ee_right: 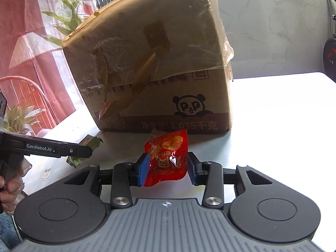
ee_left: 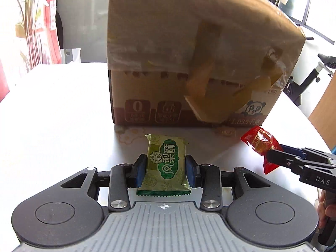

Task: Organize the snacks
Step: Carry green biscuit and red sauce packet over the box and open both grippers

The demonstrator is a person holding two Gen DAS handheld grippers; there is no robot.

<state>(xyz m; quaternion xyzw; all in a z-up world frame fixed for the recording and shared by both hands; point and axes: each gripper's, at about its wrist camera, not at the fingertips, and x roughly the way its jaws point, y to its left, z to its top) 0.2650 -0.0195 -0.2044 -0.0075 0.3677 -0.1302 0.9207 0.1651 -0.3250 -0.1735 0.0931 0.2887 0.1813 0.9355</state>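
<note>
My left gripper [ee_left: 166, 169] is shut on a green snack packet [ee_left: 166, 163], held above the white table in front of a cardboard box [ee_left: 189, 52]. My right gripper [ee_right: 168, 167] is shut on a red snack packet [ee_right: 168, 157], held just in front of the same box [ee_right: 159, 63]. In the left wrist view the right gripper [ee_left: 271, 157] comes in from the right with the red packet [ee_left: 260, 142]. In the right wrist view the left gripper [ee_right: 88, 150] comes in from the left with the green packet [ee_right: 92, 143]. The box's near flap hangs down over its front.
The white table [ee_left: 52, 115] carries the box at its middle. A plant [ee_right: 69, 16] and red curtains [ee_right: 27, 6] stand behind on the left. An exercise bike [ee_left: 308, 77] stands beyond the table's right edge.
</note>
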